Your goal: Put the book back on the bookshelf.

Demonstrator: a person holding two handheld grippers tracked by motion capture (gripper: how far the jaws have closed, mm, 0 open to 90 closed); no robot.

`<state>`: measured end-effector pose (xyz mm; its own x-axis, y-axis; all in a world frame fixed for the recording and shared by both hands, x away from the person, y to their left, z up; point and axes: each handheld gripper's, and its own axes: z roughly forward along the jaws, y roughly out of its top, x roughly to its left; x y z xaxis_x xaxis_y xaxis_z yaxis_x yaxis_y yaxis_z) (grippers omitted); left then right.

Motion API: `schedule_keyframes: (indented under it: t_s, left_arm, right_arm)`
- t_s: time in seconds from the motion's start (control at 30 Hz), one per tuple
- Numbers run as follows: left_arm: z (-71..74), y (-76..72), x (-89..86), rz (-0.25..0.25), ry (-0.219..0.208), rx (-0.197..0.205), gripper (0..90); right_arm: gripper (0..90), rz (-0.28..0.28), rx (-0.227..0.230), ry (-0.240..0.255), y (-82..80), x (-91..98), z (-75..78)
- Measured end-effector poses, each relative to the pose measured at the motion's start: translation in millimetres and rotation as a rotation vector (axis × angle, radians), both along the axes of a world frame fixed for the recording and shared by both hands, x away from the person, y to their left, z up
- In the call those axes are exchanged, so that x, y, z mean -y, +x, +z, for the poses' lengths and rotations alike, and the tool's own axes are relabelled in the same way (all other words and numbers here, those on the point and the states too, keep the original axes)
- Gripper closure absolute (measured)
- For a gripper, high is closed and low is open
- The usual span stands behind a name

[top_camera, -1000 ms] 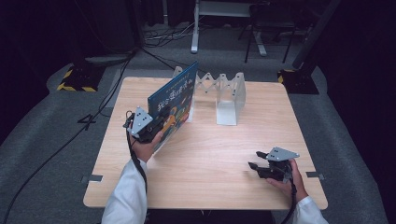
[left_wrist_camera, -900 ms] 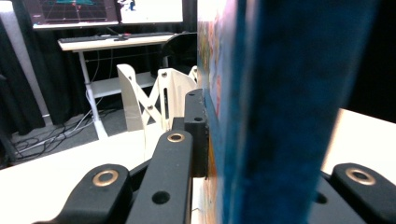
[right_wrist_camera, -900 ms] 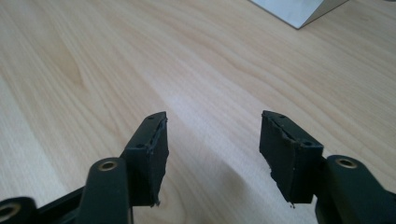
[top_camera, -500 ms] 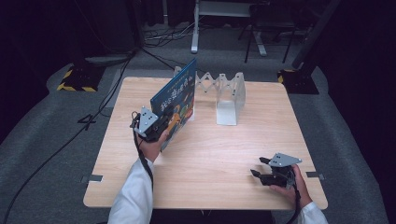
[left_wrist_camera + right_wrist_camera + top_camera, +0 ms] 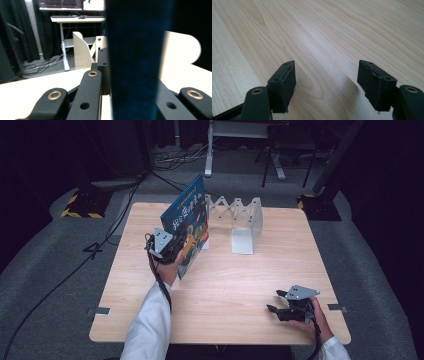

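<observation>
A blue picture book (image 5: pixel 187 227) stands upright on its edge above the wooden table (image 5: pixel 225 285), left of centre. My left gripper (image 5: pixel 175 251) is shut on its lower near part. In the left gripper view the book's dark blue edge (image 5: pixel 135 62) rises between the black fingers (image 5: pixel 103 70). My right gripper (image 5: pixel 272 310) rests low over the table's near right corner. Its jaws have just been opening and stand open with nothing between them, only bare wood under the right gripper (image 5: pixel 325 72).
A white accordion-style book rack (image 5: pixel 240 220) stands at the back middle of the table, just right of the book; its panels (image 5: pixel 81 52) show behind the book. Cables and a white desk frame (image 5: pixel 215 140) lie on the floor beyond the table.
My left hand has carried the book a little to the right and away from the person, closer to the rack. The right hand has hardly moved.
</observation>
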<state>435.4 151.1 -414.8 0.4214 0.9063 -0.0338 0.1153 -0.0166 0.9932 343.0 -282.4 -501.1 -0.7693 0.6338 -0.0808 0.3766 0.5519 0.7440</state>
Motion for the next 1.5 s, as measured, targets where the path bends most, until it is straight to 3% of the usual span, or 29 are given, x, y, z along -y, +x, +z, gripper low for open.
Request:
schedule_keyframes:
  t_s: [0.2,0.37,0.63,0.7,0.77,0.8,1.07,1.43,1.5]
  left_arm:
    - [0.1,7.9,-5.2,0.071,-0.044,-0.016,78.6]
    - [0.2,11.8,-4.7,0.098,-0.050,-0.011,77.4]
    - [5.6,7.3,-1.8,0.107,0.002,0.007,77.1]
    - [6.0,1.6,1.7,0.155,0.034,0.041,77.9]
    - [5.8,0.0,0.8,0.159,0.044,0.050,78.6]
    - [4.7,0.5,-1.5,0.139,0.030,0.045,79.7]
    - [-2.7,8.9,6.2,0.139,-0.019,0.032,81.1]
    - [-1.1,24.0,25.6,0.118,0.005,0.017,81.8]
    - [-0.6,27.8,24.4,0.116,-0.027,0.002,81.6]
  right_arm:
    - [30.0,-0.010,-0.004,0.011,0.2,0.6,-1.1]
    - [30.0,-0.010,-0.005,0.018,0.5,0.3,-1.7]
    - [30.2,-0.007,-0.006,0.023,-0.1,0.7,-2.2]
    - [30.2,-0.007,-0.013,0.026,0.5,0.7,-2.3]
    - [30.3,-0.007,-0.012,0.026,0.5,0.7,-2.3]
    - [30.3,-0.006,-0.009,0.026,0.1,0.7,-2.3]
    - [30.2,-0.004,-0.017,0.028,0.6,0.2,-2.3]
    - [30.3,0.004,-0.028,0.035,1.2,1.2,-2.5]
    - [30.3,0.004,-0.028,0.036,1.2,1.2,-2.5]
